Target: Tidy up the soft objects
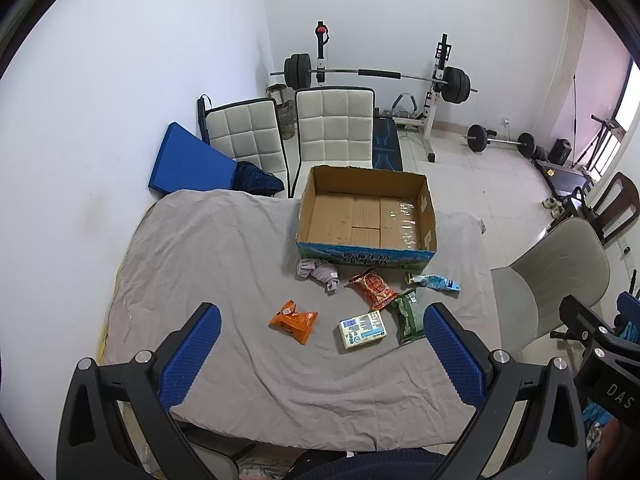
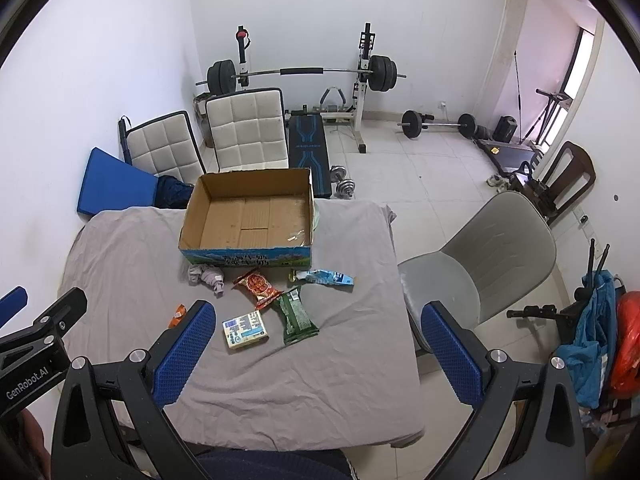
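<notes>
An open cardboard box stands empty on the grey-covered table. In front of it lie a crumpled pale sock, a red snack bag, a light-blue packet, a green bag, a white-and-blue pack and an orange bag. My left gripper and right gripper are open and empty, held above the table's near side.
Two white padded chairs and a blue mat stand behind the table. A grey chair is at the table's right. A barbell rack and weights sit at the back wall.
</notes>
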### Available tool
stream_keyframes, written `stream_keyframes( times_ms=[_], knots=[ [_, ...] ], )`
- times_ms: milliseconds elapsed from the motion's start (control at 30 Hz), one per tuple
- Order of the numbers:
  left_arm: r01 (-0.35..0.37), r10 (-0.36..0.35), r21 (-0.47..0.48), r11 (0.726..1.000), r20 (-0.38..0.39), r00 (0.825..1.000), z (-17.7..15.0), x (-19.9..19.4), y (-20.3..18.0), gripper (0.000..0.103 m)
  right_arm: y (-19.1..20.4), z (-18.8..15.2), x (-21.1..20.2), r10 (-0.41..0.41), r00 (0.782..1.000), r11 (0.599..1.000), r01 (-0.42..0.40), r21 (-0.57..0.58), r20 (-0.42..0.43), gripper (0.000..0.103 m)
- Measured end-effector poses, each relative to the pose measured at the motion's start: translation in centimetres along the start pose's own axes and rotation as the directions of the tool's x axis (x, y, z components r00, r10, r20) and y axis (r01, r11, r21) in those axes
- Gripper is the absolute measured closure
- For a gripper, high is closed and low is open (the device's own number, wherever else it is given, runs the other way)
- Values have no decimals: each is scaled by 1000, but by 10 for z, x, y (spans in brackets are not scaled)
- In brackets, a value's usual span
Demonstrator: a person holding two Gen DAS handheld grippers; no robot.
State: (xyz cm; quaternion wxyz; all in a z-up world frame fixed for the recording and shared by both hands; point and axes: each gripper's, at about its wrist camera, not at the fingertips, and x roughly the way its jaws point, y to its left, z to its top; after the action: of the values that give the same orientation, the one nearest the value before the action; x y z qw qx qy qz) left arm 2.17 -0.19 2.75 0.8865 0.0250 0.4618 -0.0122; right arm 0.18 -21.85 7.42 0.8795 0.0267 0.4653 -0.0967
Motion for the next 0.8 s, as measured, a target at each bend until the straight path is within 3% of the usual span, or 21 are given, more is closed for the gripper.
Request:
stream_keyframes(
  times_ms=[533,700,800],
  knots=[
    [7,-7,1,1000,-5,1000,11,7,-3,0,1,8,12,19,999,1000,-19,10,-25,0],
    [4,-5,-20,1000,-67,998,17,45,-3,0,-12,12,75,52,989,997,-44,59,-137,0],
    [-15,12,-21,1000,-125,992,15,86,-3,0,-16,10,135,53,968,997,-37,72,-243,0]
  ],
)
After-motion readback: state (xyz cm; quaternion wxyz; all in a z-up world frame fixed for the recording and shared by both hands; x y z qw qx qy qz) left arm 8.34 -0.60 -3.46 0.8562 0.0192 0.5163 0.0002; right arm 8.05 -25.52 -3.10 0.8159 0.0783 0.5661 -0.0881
